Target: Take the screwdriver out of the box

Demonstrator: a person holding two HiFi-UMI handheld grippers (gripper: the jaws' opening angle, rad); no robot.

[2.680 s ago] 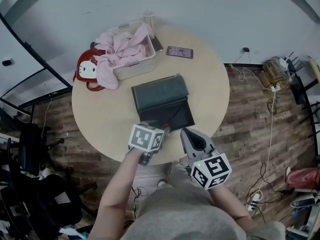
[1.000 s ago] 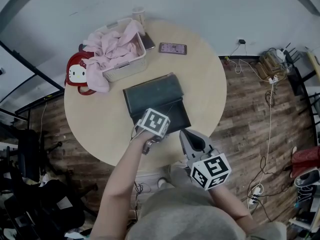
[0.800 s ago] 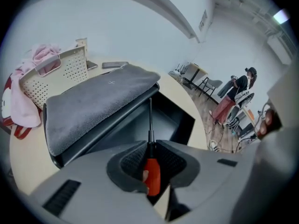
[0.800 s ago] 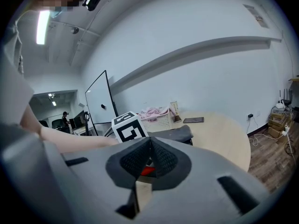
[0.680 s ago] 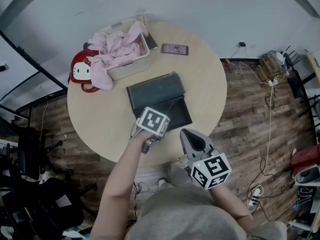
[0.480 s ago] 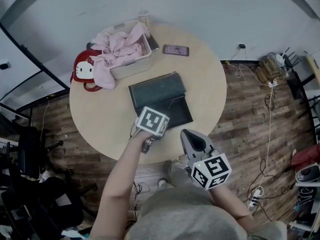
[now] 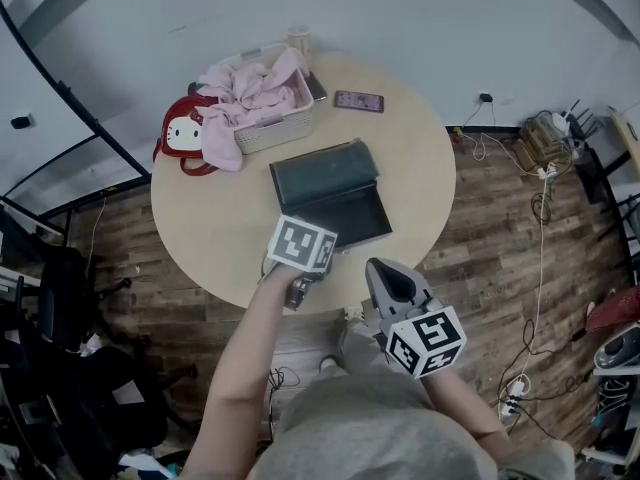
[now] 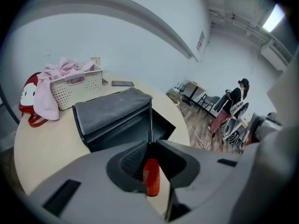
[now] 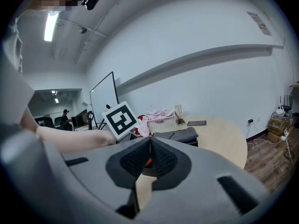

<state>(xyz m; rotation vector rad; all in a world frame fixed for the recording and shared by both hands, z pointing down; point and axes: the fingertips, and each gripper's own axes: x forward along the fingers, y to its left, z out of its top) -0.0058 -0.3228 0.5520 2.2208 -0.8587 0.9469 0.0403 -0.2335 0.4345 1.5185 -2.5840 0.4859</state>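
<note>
A dark box (image 7: pixel 330 203) lies open in the middle of the round table (image 7: pixel 210 228), its grey padded lid (image 8: pixel 110 107) tipped back. My left gripper (image 8: pixel 150 144) hangs above the box's near edge, shut on the red handle of the screwdriver (image 8: pixel 151 177). The thin metal shaft sticks out past the jaws over the box. In the head view its marker cube (image 7: pixel 302 245) hides the jaws. My right gripper (image 7: pixel 380 266) hovers off the table's near edge, right of the left one, jaws pressed together with nothing between them. The box (image 9: pixel 182 135) shows beyond it.
A white basket (image 7: pixel 275 128) with pink cloth stands at the table's far left, a red cartoon-cat bag (image 7: pixel 185 138) beside it. A phone (image 7: pixel 359 101) and a cup (image 7: pixel 298 38) lie at the far edge. Cables (image 7: pixel 545 148) clutter the wooden floor at the right.
My left gripper has risen from the box's near edge with the screwdriver in its jaws. The right gripper has drifted slightly and stays shut.
</note>
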